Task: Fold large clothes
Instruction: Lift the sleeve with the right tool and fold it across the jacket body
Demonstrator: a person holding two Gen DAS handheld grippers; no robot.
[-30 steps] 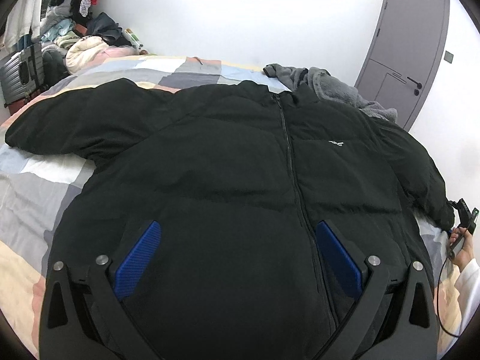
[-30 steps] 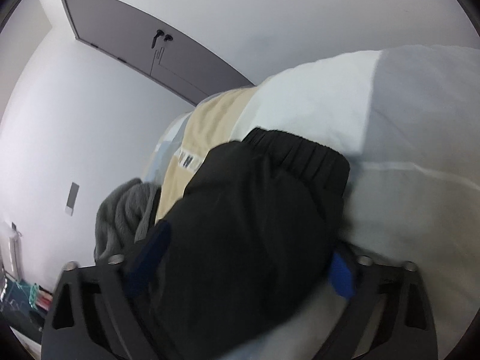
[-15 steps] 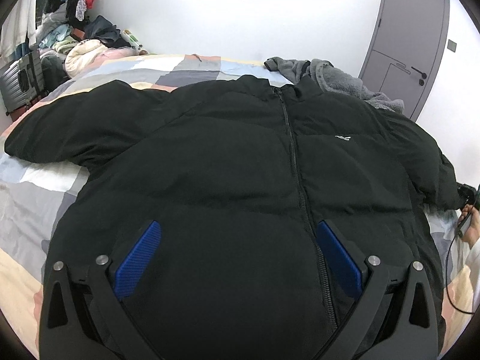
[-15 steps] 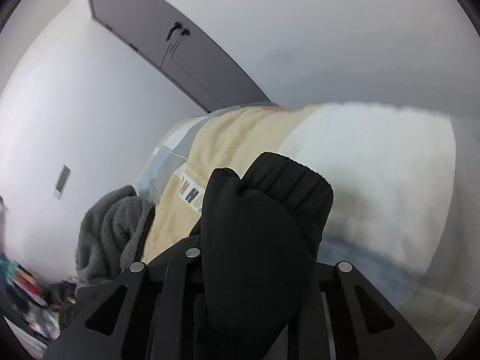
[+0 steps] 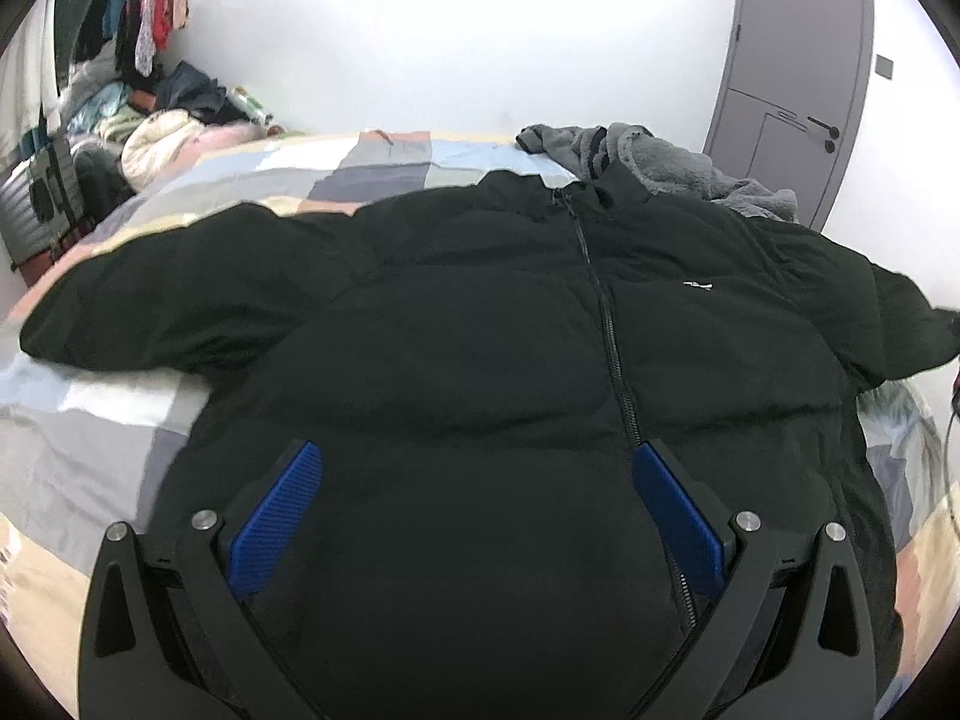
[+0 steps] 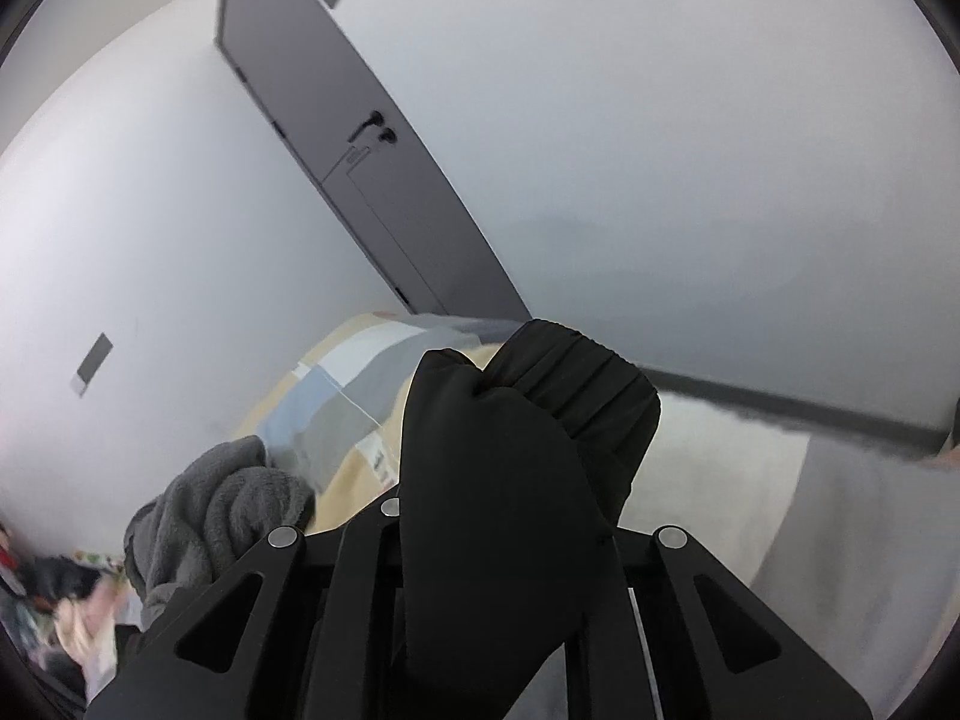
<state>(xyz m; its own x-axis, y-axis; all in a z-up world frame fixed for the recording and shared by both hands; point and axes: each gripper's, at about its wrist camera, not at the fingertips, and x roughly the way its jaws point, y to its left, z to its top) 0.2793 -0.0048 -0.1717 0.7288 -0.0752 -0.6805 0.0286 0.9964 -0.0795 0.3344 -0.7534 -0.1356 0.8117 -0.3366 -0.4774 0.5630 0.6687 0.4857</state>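
Lying front-up on the patchwork bed (image 5: pixel 102 414), the black puffer jacket (image 5: pixel 480 360) is zipped, one sleeve spread out leftwards. The left gripper (image 5: pixel 477 501) hovers over its hem, blue-padded fingers (image 5: pixel 276 510) spread wide and holding nothing. A grey fleece garment (image 5: pixel 666 162) lies behind the collar, near the grey door (image 5: pixel 792 78).

From the right wrist camera, the right gripper (image 6: pixel 498 546) has its fingers clamped together on the jacket's sleeve cuff (image 6: pixel 540 420), held up above the bed.

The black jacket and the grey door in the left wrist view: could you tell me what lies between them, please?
A rumpled grey fleece garment lies on the patchwork bedspread, just behind the black jacket collar and before the grey door, as the left wrist view shows.
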